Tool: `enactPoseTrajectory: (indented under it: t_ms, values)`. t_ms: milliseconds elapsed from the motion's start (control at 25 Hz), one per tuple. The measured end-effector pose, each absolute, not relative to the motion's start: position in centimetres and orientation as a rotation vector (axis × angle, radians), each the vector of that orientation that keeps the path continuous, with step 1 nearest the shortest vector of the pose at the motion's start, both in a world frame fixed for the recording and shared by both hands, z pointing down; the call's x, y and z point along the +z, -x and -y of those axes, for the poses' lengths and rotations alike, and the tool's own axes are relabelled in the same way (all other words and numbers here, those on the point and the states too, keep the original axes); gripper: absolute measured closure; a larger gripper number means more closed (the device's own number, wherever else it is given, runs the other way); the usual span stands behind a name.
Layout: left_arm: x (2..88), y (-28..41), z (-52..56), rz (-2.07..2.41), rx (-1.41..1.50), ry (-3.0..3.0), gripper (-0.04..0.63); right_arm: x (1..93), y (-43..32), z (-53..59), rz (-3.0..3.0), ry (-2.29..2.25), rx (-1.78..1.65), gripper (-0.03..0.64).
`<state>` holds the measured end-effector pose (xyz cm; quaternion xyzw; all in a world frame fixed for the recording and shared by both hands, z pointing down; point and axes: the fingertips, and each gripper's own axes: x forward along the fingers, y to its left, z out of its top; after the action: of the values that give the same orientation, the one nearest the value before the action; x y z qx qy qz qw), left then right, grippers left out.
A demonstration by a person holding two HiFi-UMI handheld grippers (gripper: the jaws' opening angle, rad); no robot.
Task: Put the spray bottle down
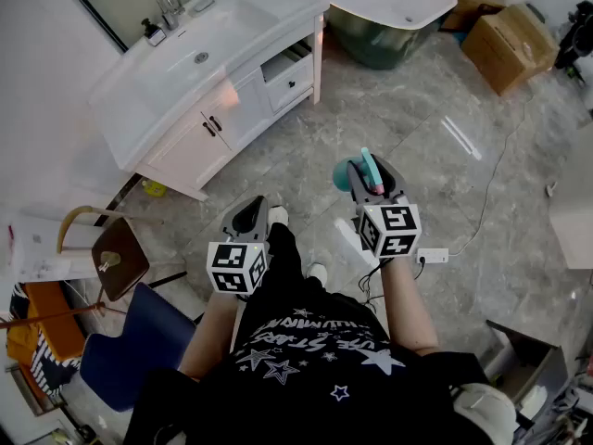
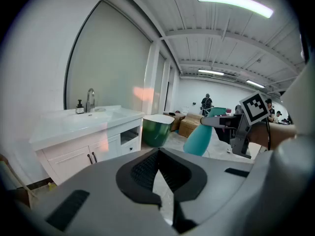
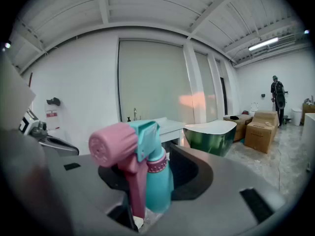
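Spray bottle (image 3: 156,178), teal with a pink trigger head: clamped in the right gripper (image 1: 368,179), body projecting ahead of the jaws, carried in the air above the floor (image 1: 417,91). Not yet put down; lowering and release remained. Left gripper (image 1: 248,219), alongside: jaws together, empty.

The person wears a black T-shirt (image 1: 315,364) printed with white stars and lettering. The grey left gripper (image 1: 249,215) and right gripper (image 1: 370,178) each carry a white cube (image 1: 237,268) with black square markers at six o'clock.
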<state>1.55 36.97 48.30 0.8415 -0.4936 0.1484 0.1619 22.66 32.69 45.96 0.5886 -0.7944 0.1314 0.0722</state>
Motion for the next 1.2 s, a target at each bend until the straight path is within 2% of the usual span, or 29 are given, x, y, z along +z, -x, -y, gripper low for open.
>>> enactPoseTrajectory:
  t_ms: [360,640,1200]
  values:
    - [47.8,-2.3,-35.1,1.412,0.409,-2.434,0.580,45.7,-23.7,-32.0,2.380,-1.767,0.367,0.439]
    - [48.5,0.3,-32.3,1.414,0.399,-2.400,0.580,45.6,-21.2,-27.8,2.385,-1.732,0.344,0.445]
    - [47.1,8.1,-10.4,1.439,0.332,-2.420,0.580,43.5,-14.8,-6.3,2.377,-1.811,0.331,0.454]
